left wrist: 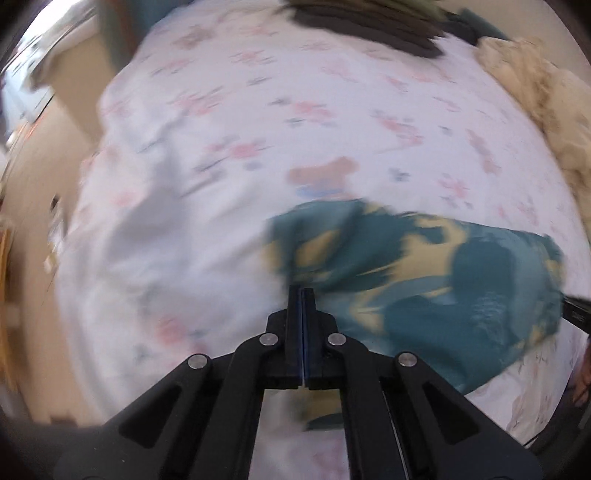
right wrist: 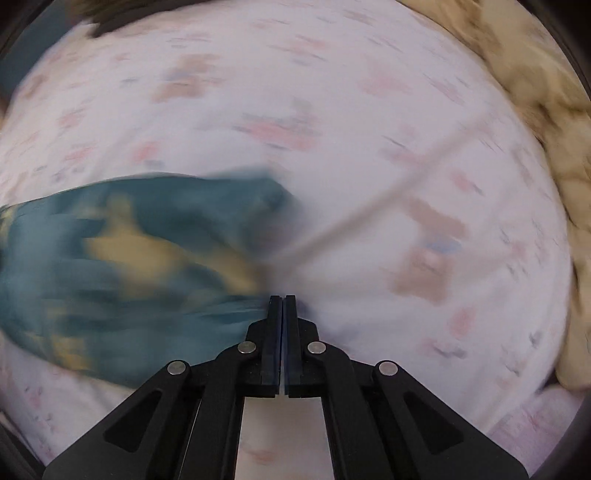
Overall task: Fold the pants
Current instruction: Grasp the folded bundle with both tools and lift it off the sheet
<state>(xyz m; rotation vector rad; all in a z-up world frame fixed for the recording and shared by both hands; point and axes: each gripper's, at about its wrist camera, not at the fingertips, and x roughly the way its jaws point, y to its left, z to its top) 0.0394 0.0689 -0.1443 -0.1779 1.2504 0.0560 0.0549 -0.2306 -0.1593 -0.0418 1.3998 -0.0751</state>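
Note:
The pants (left wrist: pixel 424 280) are teal with yellow patches and hang stretched between my two grippers above a white floral bed sheet (left wrist: pixel 221 184). My left gripper (left wrist: pixel 302 290) is shut on the pants' left edge. My right gripper (right wrist: pixel 282 297) is shut on the other edge of the pants (right wrist: pixel 129 266), which spread to its left. The right gripper's black tip shows at the right edge of the left wrist view (left wrist: pixel 578 310). Both views are blurred by motion.
A cream fluffy blanket (left wrist: pixel 543 96) lies along the bed's right side and also shows in the right wrist view (right wrist: pixel 535 92). Dark folded clothes (left wrist: pixel 369 26) are stacked at the far end. The bed's left edge drops to a tan floor (left wrist: pixel 40 177).

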